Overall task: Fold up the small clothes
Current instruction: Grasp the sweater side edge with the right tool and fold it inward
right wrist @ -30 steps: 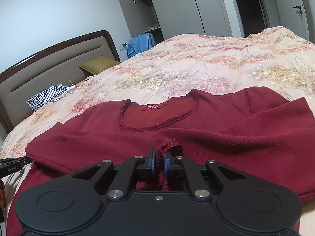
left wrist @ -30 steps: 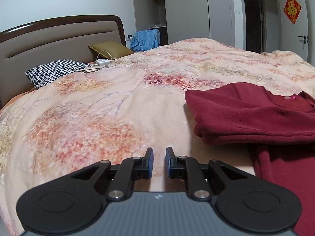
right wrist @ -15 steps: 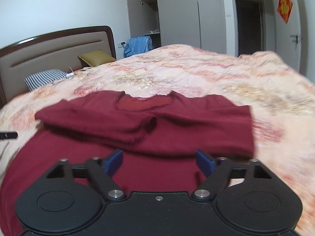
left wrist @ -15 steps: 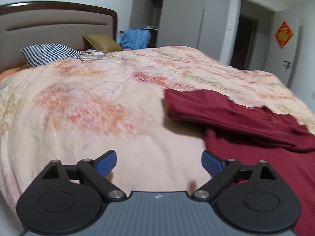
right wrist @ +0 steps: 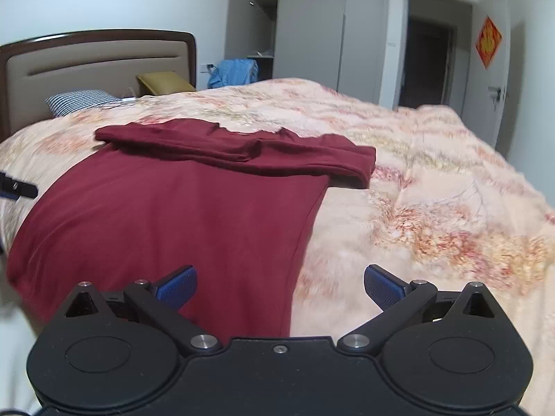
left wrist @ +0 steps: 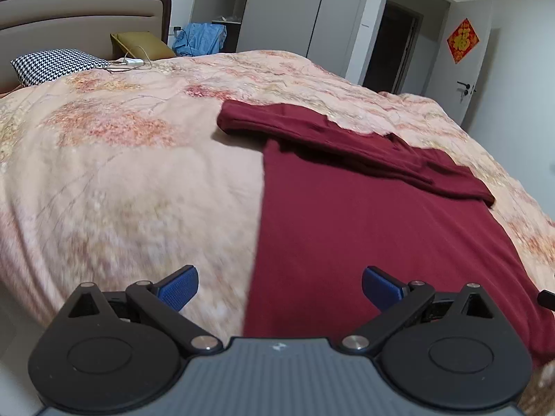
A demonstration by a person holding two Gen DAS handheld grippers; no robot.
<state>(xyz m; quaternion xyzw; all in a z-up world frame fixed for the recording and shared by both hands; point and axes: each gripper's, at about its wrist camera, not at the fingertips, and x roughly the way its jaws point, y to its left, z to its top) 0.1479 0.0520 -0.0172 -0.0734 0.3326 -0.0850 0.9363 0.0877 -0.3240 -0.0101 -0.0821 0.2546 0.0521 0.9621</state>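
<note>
Lying flat across the floral bedspread (left wrist: 131,180), the dark red top (left wrist: 364,228) has both sleeves folded in across its chest, forming a thick band along its far edge. In the left wrist view it fills the centre and lower right of the frame; in the right wrist view it fills the centre and lower left.

The left gripper (left wrist: 280,286) is released, its jaws still opening, blue pads (left wrist: 178,286) spread wide with nothing between them. It hangs above the top's left side edge, at the bottom of the frame.

The right gripper (right wrist: 280,286) is likewise released, jaws opening and gripping nothing. It hangs above the top's right side edge, one pad over red cloth, the other over the bedspread.

At the upper left of the left wrist view stand a padded headboard (left wrist: 83,10), a houndstooth pillow (left wrist: 55,64) and an olive cushion (left wrist: 140,43). A blue garment (left wrist: 201,38) sits beyond them.
</note>
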